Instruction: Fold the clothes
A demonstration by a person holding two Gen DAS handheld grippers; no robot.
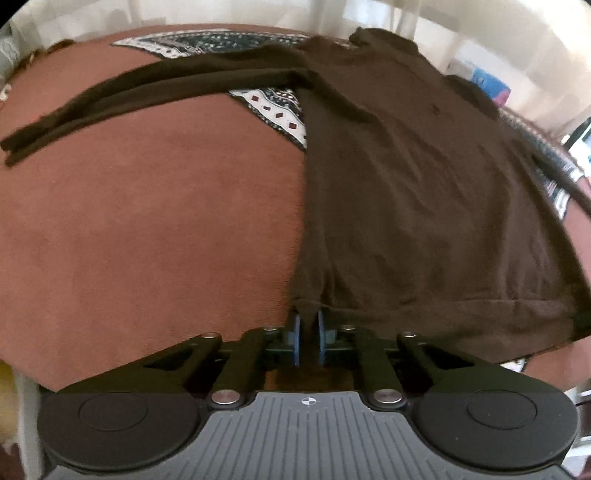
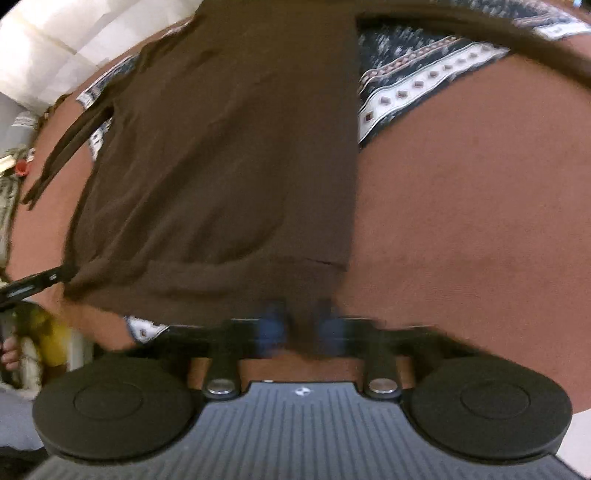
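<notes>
A dark brown long-sleeved shirt (image 1: 417, 177) lies spread on a reddish-brown bed cover (image 1: 147, 229). Its left sleeve (image 1: 147, 92) stretches out to the left. My left gripper (image 1: 309, 317) is shut on the shirt's bottom-left hem corner, with cloth bunched between the blue pads (image 1: 295, 332). In the right wrist view the same shirt (image 2: 229, 147) fills the middle, over the bed cover (image 2: 480, 221). My right gripper (image 2: 301, 317) is shut on the bottom hem near its right corner; the view is motion-blurred. The left gripper's finger (image 2: 33, 284) shows at the hem's other corner.
A patterned navy-and-white cloth (image 1: 273, 110) lies under the shirt, also seen in the right wrist view (image 2: 424, 81). White curtains (image 1: 480, 29) hang behind the bed. Blue boxes (image 1: 487, 81) stand at the far right. Clutter and a yellow item (image 2: 51, 339) sit beside the bed at left.
</notes>
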